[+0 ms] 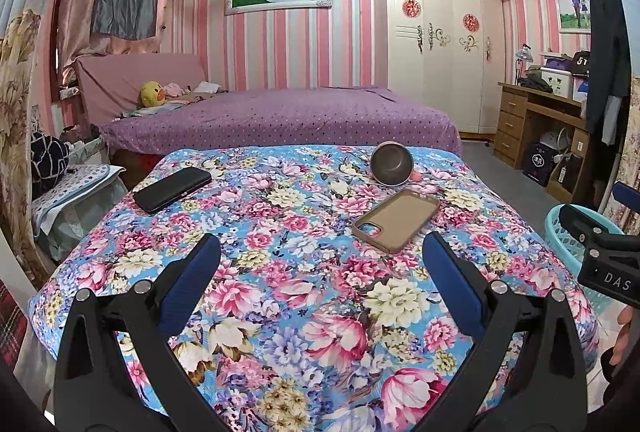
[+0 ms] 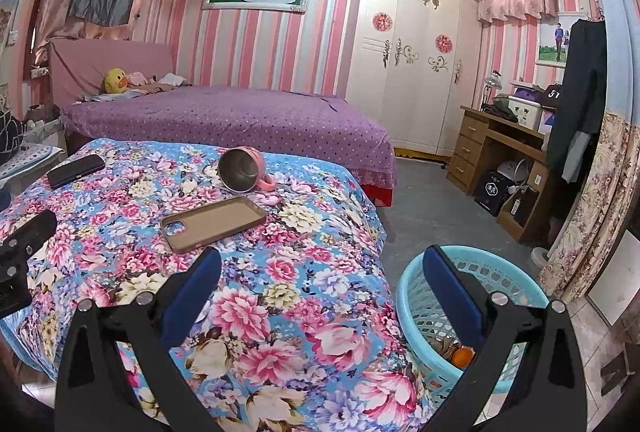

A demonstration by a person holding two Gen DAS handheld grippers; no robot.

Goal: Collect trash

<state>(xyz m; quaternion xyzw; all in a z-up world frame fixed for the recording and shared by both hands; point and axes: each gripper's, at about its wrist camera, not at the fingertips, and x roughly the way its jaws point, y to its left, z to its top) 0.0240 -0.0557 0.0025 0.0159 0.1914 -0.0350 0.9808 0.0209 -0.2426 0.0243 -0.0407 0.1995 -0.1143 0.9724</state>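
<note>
A light blue plastic basket (image 2: 412, 296) stands on the floor at the right of the floral-covered table (image 2: 248, 272); brownish trash and an orange bit (image 2: 463, 357) lie in its bottom. Its rim also shows in the left wrist view (image 1: 560, 232). My right gripper (image 2: 322, 264) is open and empty, over the table's right edge and the basket. My left gripper (image 1: 322, 252) is open and empty above the floral cloth (image 1: 300, 272). The right gripper's body shows at the right of the left view (image 1: 604, 256).
On the cloth lie a tipped pink mug (image 1: 391, 163) (image 2: 240, 168), a tan phone case (image 1: 396, 220) (image 2: 214, 224) and a black phone (image 1: 172, 189) (image 2: 75, 170). Behind are a purple bed (image 1: 280, 120), white wardrobe (image 1: 436, 44) and wooden desk (image 2: 496, 156).
</note>
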